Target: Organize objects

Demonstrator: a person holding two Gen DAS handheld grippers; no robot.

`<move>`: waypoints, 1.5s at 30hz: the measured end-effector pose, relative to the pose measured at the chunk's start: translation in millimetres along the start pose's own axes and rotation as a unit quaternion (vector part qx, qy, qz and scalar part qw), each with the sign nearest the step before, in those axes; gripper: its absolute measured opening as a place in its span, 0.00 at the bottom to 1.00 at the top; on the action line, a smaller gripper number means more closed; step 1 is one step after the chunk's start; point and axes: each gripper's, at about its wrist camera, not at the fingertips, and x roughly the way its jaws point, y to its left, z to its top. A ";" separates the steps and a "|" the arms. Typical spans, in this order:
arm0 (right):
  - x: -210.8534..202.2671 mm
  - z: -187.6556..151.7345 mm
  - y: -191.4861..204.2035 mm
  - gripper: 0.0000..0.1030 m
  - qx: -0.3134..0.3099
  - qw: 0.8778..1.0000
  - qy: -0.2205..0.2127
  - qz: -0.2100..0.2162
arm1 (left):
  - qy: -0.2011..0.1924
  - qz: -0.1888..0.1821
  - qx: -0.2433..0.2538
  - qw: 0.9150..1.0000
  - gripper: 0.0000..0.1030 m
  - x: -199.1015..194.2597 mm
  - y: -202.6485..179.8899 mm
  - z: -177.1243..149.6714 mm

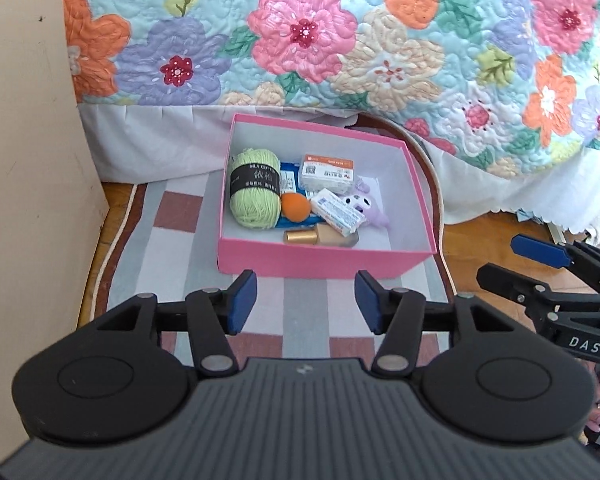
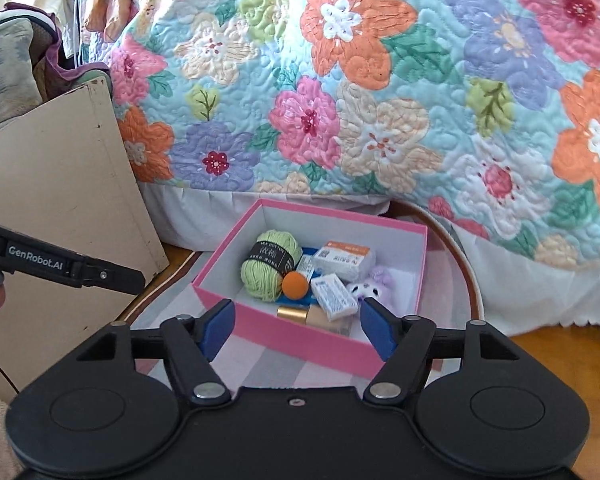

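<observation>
An open pink box [image 1: 324, 262] [image 2: 312, 340] stands on a striped rug. It holds a green yarn ball [image 1: 255, 188] [image 2: 270, 270], an orange ball [image 1: 296, 207] [image 2: 295, 285], two white cartons [image 1: 327, 173] [image 2: 344, 259], a purple plush [image 1: 370, 208] [image 2: 374, 284], a gold-capped bottle [image 1: 320, 237] [image 2: 312, 314] and a blue packet [image 1: 290, 172]. My left gripper [image 1: 305, 305] is open and empty, just in front of the box. My right gripper [image 2: 298, 328] is open and empty over the box's near wall; it also shows in the left wrist view [image 1: 540, 256].
A flowered quilt [image 1: 340, 40] [image 2: 380, 100] hangs over the bed behind the box. A beige cabinet panel [image 1: 28, 160] [image 2: 60, 200] stands at the left. The striped rug [image 1: 172, 240] lies on a wooden floor [image 2: 560, 360].
</observation>
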 end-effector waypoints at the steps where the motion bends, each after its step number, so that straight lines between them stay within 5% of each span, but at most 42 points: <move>1: -3.7 -1.9 1.5 0.75 0.004 1.000 0.001 -0.003 | 0.001 0.001 0.000 1.000 0.53 -2.4 -0.3 -3.3; 7: -14.4 -13.1 6.8 0.92 0.016 1.000 0.009 -0.017 | 0.011 0.009 -0.003 1.000 0.60 -8.0 0.4 -20.3; 13: -16.8 -26.8 11.8 0.92 0.018 0.998 0.024 -0.060 | 0.027 0.024 0.001 0.999 0.67 -5.4 -1.5 -32.0; 26: -25.3 -38.4 13.2 0.92 0.042 0.995 0.053 -0.068 | 0.036 0.059 0.017 0.997 0.95 -13.5 -8.8 -45.7; 33: -27.8 -43.9 10.9 0.92 0.065 0.993 0.064 -0.079 | 0.067 0.107 0.017 0.992 0.96 -11.9 -6.4 -46.3; 45: -29.0 -48.5 7.1 0.92 0.077 0.990 0.075 -0.095 | 0.092 0.116 0.021 0.989 0.96 -9.0 -7.0 -51.2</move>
